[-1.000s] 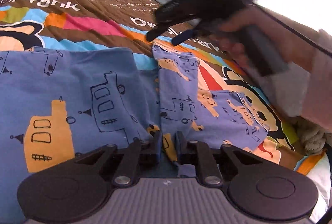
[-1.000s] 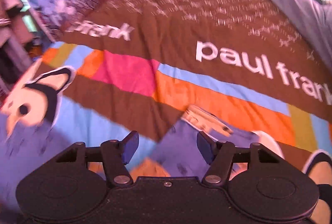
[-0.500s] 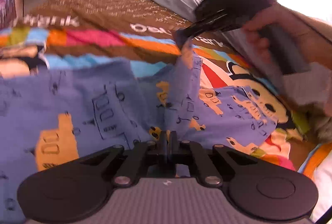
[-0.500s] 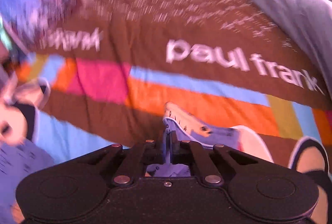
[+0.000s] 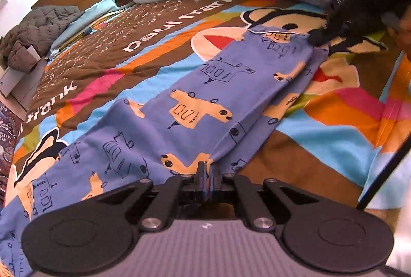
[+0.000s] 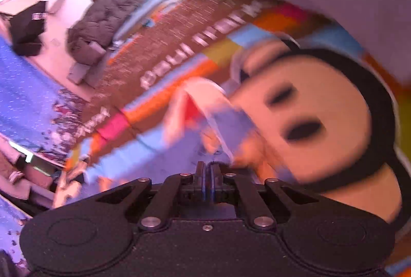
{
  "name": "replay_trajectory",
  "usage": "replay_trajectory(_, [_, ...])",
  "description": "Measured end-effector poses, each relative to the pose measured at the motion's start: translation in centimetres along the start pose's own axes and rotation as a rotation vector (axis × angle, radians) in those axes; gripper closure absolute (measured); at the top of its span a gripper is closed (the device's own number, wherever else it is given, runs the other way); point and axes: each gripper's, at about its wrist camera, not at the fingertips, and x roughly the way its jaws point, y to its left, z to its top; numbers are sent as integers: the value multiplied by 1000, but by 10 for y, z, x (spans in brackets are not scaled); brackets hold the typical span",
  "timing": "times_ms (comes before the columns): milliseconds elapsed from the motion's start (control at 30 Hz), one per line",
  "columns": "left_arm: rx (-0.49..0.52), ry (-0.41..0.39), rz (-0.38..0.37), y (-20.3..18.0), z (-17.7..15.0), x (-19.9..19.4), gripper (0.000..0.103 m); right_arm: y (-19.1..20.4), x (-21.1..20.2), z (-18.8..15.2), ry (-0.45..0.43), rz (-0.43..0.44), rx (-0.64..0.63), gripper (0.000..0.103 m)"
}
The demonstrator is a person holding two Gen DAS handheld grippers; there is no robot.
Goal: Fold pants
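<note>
The right wrist view is smeared with motion blur; the pants (image 6: 226, 128) there are only a purple-blue streak.

A second ago the right gripper (image 6: 206, 170) hung open over the colourful patchwork bedspread (image 5: 159, 28); it clamped the cuff of the blue cartoon-print cotton pants (image 5: 195, 107) and carried that leg across onto the other, while the left gripper (image 5: 206, 169) closed fully on the fabric.

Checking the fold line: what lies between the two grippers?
In the left wrist view, only the blue truck-print pants leg spans from the left gripper to the right gripper.
</note>
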Motion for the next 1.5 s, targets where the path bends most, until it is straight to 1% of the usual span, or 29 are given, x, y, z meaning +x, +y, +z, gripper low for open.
replay_trajectory(33, [-8,11,-7,0,3,0,99,-10,3,-8,-1,-14,25,86])
replay_trajectory(67, [-22,21,-21,3,6,-1,93,-18,7,-13,-5,-22,45,82])
replay_trajectory(100, [-43,30,-45,8,10,-2,88,-26,8,-18,-20,-12,64,83])
replay_trajectory(133, [-71,35,-75,15,14,-2,74,-33,7,-22,-34,14,89,81])
replay_trajectory(167, [-102,34,-100,21,20,-2,62,-37,4,-24,-37,33,116,75])
replay_trajectory(200, [-123,26,-109,26,25,-1,60,-39,1,-23,-44,48,129,70])
replay_trajectory(233, [-135,19,-107,28,34,1,60,-39,-3,-21,-62,63,112,58])
replay_trajectory(267, [-128,16,-95,27,43,5,60,-35,-6,-18,-80,53,68,50])
replay_trajectory(333, [-98,-8,-65,19,70,20,60,-30,-11,-14,-114,16,-25,50])
replay_trajectory(367, [-94,-32,-79,15,85,30,60,-29,-13,-11,-135,8,-64,50])
replay_trajectory(400, [-102,-51,-118,12,96,37,60,-29,-13,-7,-155,1,-94,50])
replay_trajectory(467, [-146,-58,-240,9,124,59,47,-30,-10,1,-165,4,-125,52])
replay_trajectory(500, [-167,-56,-266,7,137,69,47,-31,-7,4,-157,17,-131,53])
replay_trajectory(600, [-150,-69,-287,-4,172,96,46,-32,1,4,-121,33,-136,55])
replay_trajectory(700, [-110,-40,-276,-15,193,125,46,-28,10,1,-95,31,-158,56])
replay_trajectory(733, [-107,-20,-272,-18,198,135,47,-26,14,1,-83,24,-166,59])
replay_trajectory(767, [-114,5,-279,-19,201,145,51,-25,17,0,-70,18,-171,64])
replay_trajectory(800, [-122,31,-291,-20,203,152,57,-25,20,-1,-61,12,-175,67])
replay_trajectory(867, [-142,65,-310,-22,205,162,100,-23,23,-2,-50,-2,-182,79])
replay_trajectory(900, [-150,65,-300,-23,205,162,103,-23,23,-2,-51,-2,-187,82])
replay_trajectory(967, [-145,45,-292,-27,206,158,103,-22,21,-4,-62,14,-198,99])
replay_trajectory(1133, [-86,-4,-285,-45,211,136,103,-23,5,-6,-100,28,-216,103])
replay_trajectory(1233, [-29,1,-244,-53,214,134,103,-29,-3,-7,-110,35,-211,103])
replay_trajectory(1267, [-20,8,-229,-54,214,136,103,-32,-2,-6,-95,47,-194,96])
replay_trajectory(1300, [-24,17,-221,-53,214,138,103,-34,-1,-6,-86,51,-178,91])
replay_trajectory(1333, [-39,24,-222,-52,214,139,103,-35,0,-6,-83,48,-171,84])
replay_trajectory(1400, [-71,31,-223,-49,215,142,103,-35,4,-5,-77,59,-160,80])
replay_trajectory(1467, [-74,36,-212,-49,215,143,103,-35,10,-4,-63,65,-145,73])
replay_trajectory(1500, [-74,39,-205,-50,215,144,103,-35,14,-4,-46,69,-137,73])
